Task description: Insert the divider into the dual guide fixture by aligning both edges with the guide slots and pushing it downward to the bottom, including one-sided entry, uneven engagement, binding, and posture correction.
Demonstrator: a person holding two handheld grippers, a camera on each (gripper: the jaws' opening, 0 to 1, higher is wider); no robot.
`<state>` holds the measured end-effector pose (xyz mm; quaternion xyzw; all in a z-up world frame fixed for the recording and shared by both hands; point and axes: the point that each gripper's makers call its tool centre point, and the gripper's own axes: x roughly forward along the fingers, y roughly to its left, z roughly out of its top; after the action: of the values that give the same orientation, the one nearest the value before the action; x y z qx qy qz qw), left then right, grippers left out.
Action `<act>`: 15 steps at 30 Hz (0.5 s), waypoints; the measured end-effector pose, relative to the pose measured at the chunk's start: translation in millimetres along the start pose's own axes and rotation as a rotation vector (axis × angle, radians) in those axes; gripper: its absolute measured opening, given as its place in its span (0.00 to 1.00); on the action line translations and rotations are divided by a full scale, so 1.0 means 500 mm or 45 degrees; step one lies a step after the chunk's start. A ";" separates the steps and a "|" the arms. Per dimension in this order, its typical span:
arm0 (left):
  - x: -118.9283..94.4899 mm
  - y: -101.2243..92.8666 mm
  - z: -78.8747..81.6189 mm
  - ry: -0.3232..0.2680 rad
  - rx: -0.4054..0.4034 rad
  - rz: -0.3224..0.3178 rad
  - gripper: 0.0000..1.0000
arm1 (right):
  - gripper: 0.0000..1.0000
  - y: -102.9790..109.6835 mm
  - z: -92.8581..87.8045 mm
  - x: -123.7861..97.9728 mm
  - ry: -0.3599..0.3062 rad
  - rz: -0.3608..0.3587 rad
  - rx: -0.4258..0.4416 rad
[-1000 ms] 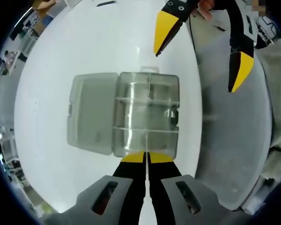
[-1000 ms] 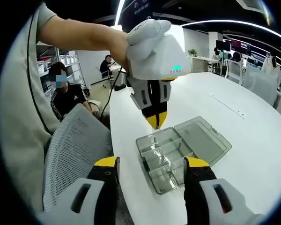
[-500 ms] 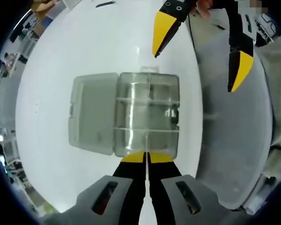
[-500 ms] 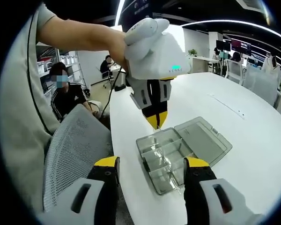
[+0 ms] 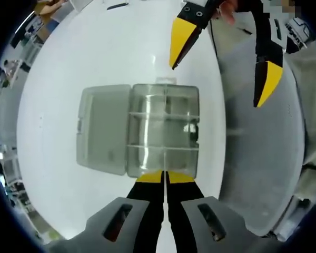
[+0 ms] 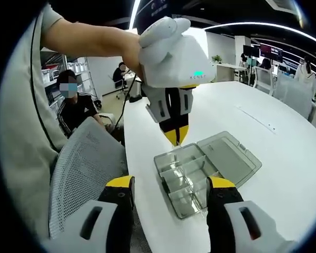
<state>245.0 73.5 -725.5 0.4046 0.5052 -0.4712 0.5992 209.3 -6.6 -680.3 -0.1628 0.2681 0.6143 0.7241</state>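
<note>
The clear compartment box (image 5: 163, 129) lies at the centre of the left gripper view on the white table (image 5: 58, 68), with its hinged lid (image 5: 102, 129) folded flat open to frame left; thin clear dividers (image 5: 163, 145) stand across the box interior, and whether each is fully seated in its slots cannot be told; the left gripper (image 5: 165, 177) rises from the bottom centre of this view with its yellow-tipped jaws pressed together, nothing visible between them, their tips at the lower wall of the box, contact not resolvable; the right gripper (image 5: 221, 55) enters at the upper right of the same view with jaws spread wide and empty, one tip above the upper wall of the box, the other beyond the table edge; in the right gripper view the right gripper (image 6: 170, 185) shows its two jaws well apart at the bottom, the box (image 6: 187, 176) at lower centre and its lid (image 6: 229, 158) to frame right; the left gripper (image 6: 175, 138) points down at the far wall of the box, held by a hand (image 6: 134, 52); a mesh chair (image 6: 81, 168) stands at frame left beside the table (image 6: 263, 132)
</note>
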 end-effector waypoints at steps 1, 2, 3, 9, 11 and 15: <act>0.000 0.001 -0.001 0.003 0.000 0.003 0.00 | 0.52 0.000 0.000 0.000 0.001 0.000 -0.001; 0.000 0.002 -0.002 0.006 -0.001 0.005 0.00 | 0.52 0.000 0.000 -0.001 0.000 -0.001 -0.002; 0.000 0.003 -0.002 0.005 0.000 0.006 0.00 | 0.52 0.000 0.000 -0.001 -0.002 -0.001 0.001; 0.001 0.001 -0.002 0.002 -0.004 0.002 0.00 | 0.52 -0.001 0.001 -0.001 -0.003 -0.005 0.000; 0.001 0.003 -0.002 0.002 -0.010 0.003 0.00 | 0.52 0.000 0.000 0.000 -0.002 -0.003 0.001; 0.006 0.001 -0.004 0.007 -0.011 -0.001 0.00 | 0.52 0.000 -0.002 -0.001 -0.001 -0.003 0.001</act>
<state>245.3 75.1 -728.9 0.4030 0.5089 -0.4682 0.5995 209.0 -7.5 -680.6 -0.1626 0.2678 0.6133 0.7251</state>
